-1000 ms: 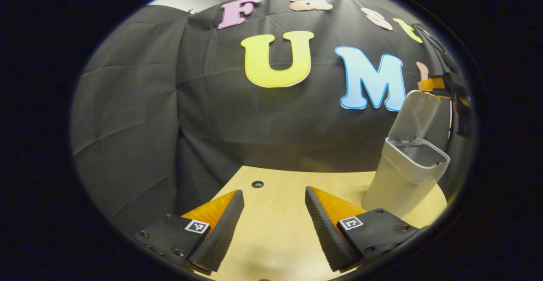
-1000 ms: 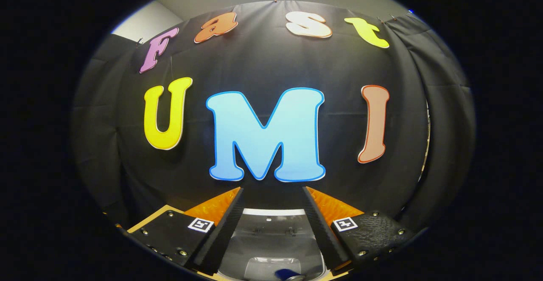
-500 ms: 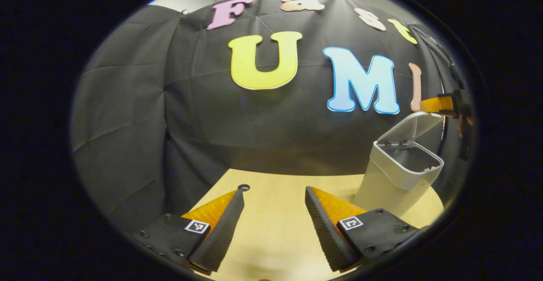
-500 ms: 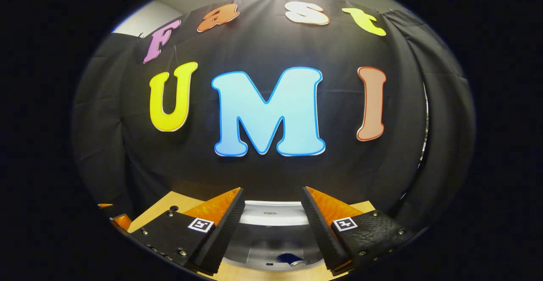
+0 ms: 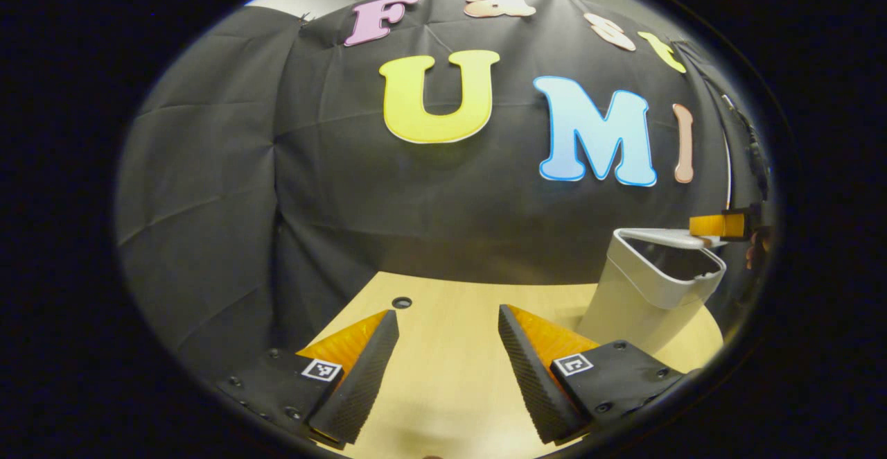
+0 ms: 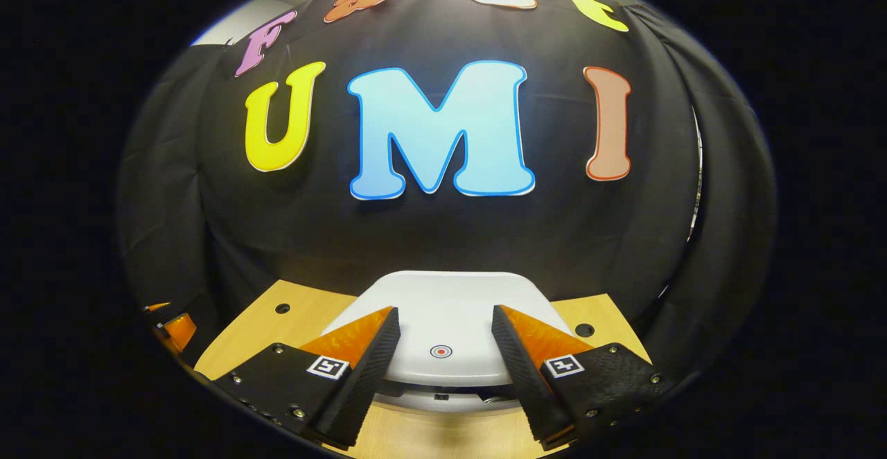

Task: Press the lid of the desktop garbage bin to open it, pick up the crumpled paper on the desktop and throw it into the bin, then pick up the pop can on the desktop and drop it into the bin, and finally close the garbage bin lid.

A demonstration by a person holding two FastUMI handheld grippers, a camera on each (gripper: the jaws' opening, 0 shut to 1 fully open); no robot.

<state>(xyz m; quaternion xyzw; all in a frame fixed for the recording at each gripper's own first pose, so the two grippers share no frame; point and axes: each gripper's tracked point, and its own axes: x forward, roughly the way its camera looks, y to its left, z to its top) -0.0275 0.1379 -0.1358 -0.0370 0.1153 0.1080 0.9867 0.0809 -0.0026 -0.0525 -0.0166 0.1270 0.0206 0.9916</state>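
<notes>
White plastic bin (image 5: 641, 299) stands on the wooden bench (image 5: 450, 376), its lid (image 6: 443, 313) almost down. Right hand-held gripper (image 6: 443, 358) sits over the lid, fingers spread, grasping nothing. Left hand-held gripper (image 5: 447, 369) hovers beside the bin, also released.

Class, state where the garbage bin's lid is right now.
In the right gripper view the lid lies nearly flat on the bin, under the open right gripper; the left gripper view shows the bin far right on the table.

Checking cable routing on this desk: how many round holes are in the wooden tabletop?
2 show in the right gripper view: one hole left of the bin lid, one hole to its right. More may be hidden behind the bin or claws.
</notes>
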